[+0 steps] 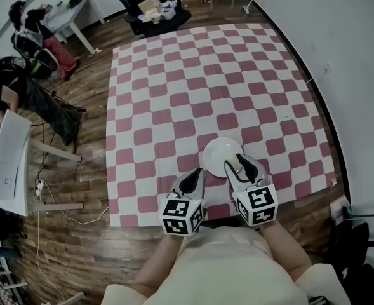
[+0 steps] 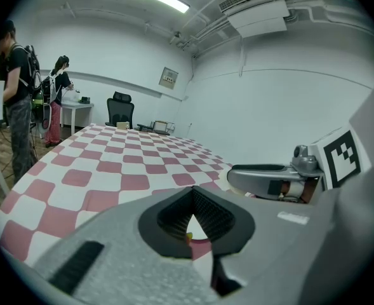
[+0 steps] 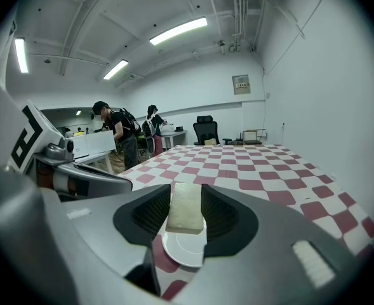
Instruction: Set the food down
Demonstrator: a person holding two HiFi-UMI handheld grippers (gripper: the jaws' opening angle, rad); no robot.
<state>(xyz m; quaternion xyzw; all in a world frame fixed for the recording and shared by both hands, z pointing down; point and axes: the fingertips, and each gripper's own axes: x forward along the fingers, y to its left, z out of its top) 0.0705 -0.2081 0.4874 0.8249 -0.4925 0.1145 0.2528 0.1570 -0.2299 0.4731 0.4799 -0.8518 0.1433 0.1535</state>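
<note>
Right claw [image 3: 185, 194] is clamped on a pale slab of food [image 3: 185, 211], just above the white plate [image 1: 217, 151] by the near edge of the checkered mat [image 1: 174, 88]. Left claw [image 2: 191, 216] is pinched together, nothing in it.

In my right gripper [image 1: 235, 162], the pale rectangular food slab [image 3: 185, 208] hangs over the round white plate [image 1: 220, 152] on the red-checked cloth [image 1: 206, 75].

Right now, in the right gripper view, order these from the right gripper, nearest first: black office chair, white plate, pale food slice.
1. Pale food slice: held in the right gripper.
2. White plate: just below it.
3. Black office chair: far, past the checked cloth.
</note>
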